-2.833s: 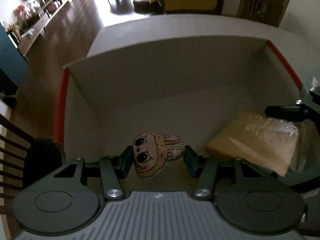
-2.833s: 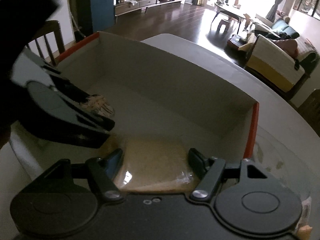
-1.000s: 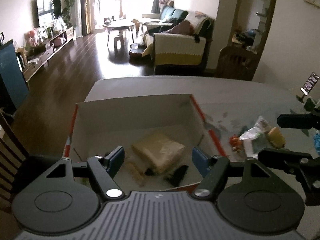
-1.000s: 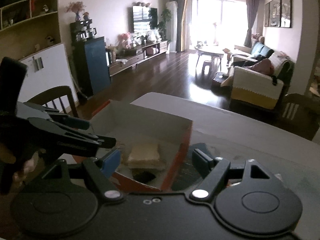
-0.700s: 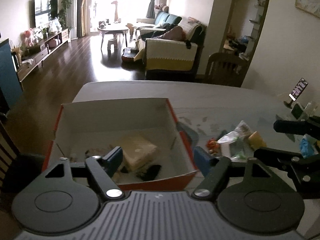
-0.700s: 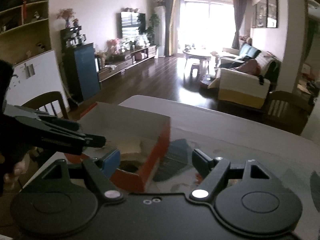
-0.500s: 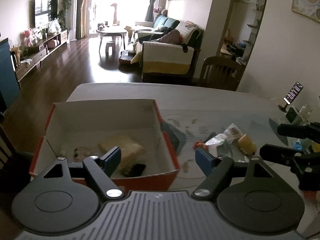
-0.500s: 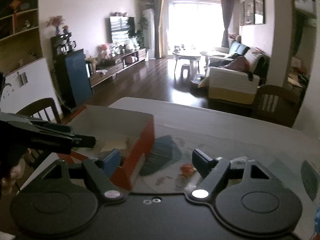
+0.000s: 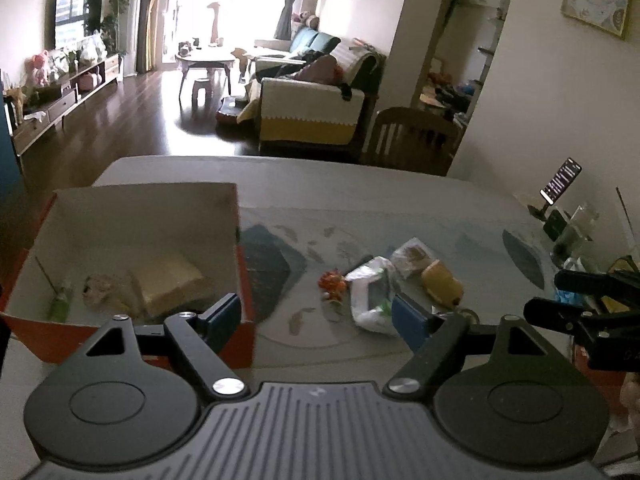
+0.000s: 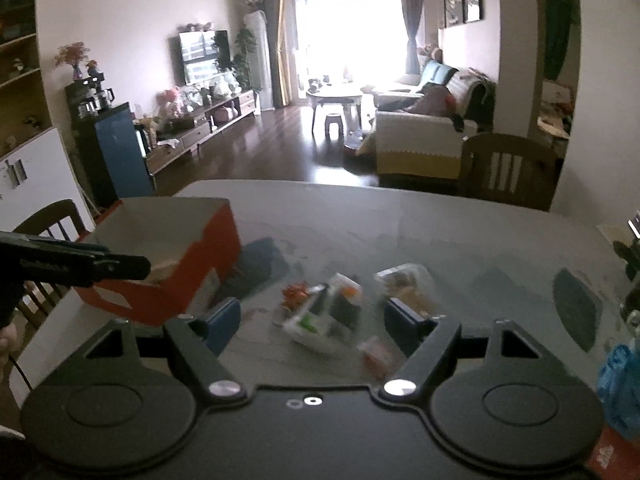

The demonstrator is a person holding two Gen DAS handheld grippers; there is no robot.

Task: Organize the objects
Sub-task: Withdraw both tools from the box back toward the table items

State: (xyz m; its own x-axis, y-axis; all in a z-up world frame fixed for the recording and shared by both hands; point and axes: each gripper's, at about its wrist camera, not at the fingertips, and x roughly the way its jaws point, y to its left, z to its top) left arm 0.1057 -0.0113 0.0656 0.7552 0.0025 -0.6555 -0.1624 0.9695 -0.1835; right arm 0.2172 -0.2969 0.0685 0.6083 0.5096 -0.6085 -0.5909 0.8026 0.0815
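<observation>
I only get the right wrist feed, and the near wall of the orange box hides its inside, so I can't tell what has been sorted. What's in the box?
Observer: A wrapped yellowish block lies on the floor of the orange box.
Operator: Is anything beside it?
Observer: Yes, a pale flat toy lies just left of the block.
Operator: Is the left tool carrying something?
Observer: No. The left tool is open with nothing between its fingers.
</observation>
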